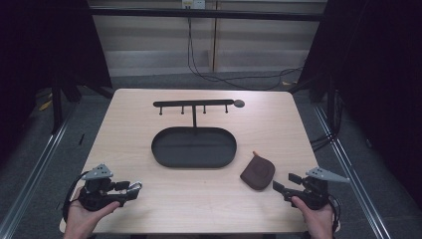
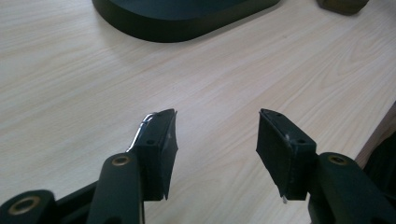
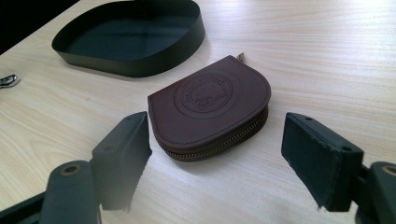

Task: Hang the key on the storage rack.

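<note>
Pouch point(image 3: 210, 109), judged soft, light leather, is best pinched across its zipped edges by the released right gripper point(image 3: 215, 163)

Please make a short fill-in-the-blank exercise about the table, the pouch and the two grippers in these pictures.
1. The brown zip pouch lies on the wooden table just ahead of the ____ gripper.
2. The jaws of the right gripper stand ____, with nothing pressed between them.
3. The black oval tray has ____ inside it.
4. The left gripper, open, has a small ____ clip at one jaw.

Missing words: right; open; nothing; metal
</note>
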The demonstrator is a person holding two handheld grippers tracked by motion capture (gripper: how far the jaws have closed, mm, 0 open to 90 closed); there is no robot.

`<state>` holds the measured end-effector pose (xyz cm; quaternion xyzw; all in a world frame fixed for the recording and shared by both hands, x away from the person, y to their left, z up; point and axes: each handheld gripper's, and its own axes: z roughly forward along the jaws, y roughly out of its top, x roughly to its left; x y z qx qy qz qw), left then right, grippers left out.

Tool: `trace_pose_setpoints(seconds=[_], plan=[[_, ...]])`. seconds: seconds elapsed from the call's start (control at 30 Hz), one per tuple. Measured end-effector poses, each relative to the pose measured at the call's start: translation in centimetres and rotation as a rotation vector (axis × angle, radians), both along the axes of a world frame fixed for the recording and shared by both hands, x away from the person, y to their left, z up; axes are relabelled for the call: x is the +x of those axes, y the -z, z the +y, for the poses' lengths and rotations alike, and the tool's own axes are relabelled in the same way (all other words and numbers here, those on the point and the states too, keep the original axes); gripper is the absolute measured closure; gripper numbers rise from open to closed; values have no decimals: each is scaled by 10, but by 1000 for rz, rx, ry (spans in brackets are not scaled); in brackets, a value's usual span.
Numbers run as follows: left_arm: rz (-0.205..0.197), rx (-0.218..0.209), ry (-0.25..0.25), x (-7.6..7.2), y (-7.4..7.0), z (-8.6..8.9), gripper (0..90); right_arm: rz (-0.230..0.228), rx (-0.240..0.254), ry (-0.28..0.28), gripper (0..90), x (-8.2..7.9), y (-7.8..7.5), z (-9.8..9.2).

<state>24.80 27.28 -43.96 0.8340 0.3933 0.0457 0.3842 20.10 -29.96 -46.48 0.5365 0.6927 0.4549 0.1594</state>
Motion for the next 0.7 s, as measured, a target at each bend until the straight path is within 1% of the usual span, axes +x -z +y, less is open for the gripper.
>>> trace_pose_setpoints(seconds=[0.03, 0.07, 0.1, 0.17, 0.2, 0.23, 0.27, 0.3, 0.33, 0.37, 0.4, 0.43, 0.47, 0.5, 0.6, 0.63, 0.7], plan=[[0, 0, 0, 0, 0, 0, 481, 0, 0, 0, 237, 0, 0, 0], [2, 23, 3, 3, -2, 1, 487, 4, 2, -3, 236, 1, 0, 0], [2, 23, 3, 3, -2, 1, 493, 4, 2, -3, 236, 1, 0, 0], [-4, 50, 5, 6, -5, 2, 500, 6, 3, -6, 236, 1, 0, 0], [4, 60, 10, 8, -5, 1, 525, 5, 1, -5, 236, 1, 0, 0], [5, 78, 18, 9, -7, 1, 525, 5, 1, -5, 236, 1, 0, 0], [5, 107, 23, 13, -8, 0, 537, 6, 2, -7, 236, 1, 0, 1], [5, 107, 23, 13, -8, 0, 537, 6, 2, -7, 236, 1, 0, 1], [13, 120, 33, 15, -9, 0, 537, 7, -1, -7, 236, 1, 1, 1], [11, 129, 31, 17, -9, -1, 542, 11, -4, -5, 236, 1, 1, 1], [19, 153, 34, 19, -10, -1, 542, 12, -4, -6, 236, 2, 1, 1], [19, 153, 34, 19, -10, -1, 542, 12, -4, -6, 236, 2, 1, 1], [33, 165, 36, 22, -11, -2, 542, 14, -2, -6, 236, 2, 1, 1], [33, 165, 36, 22, -11, -2, 542, 14, -2, -6, 236, 2, 1, 1], [45, 185, 48, 26, -10, -1, 550, 17, 0, -7, 236, 2, 2, 1], [48, 186, 44, 27, -10, -2, 552, 18, -1, -9, 236, 2, 2, 1], [73, 196, 60, 30, -8, -2, 553, 19, -4, -8, 236, 2, 2, 2]])
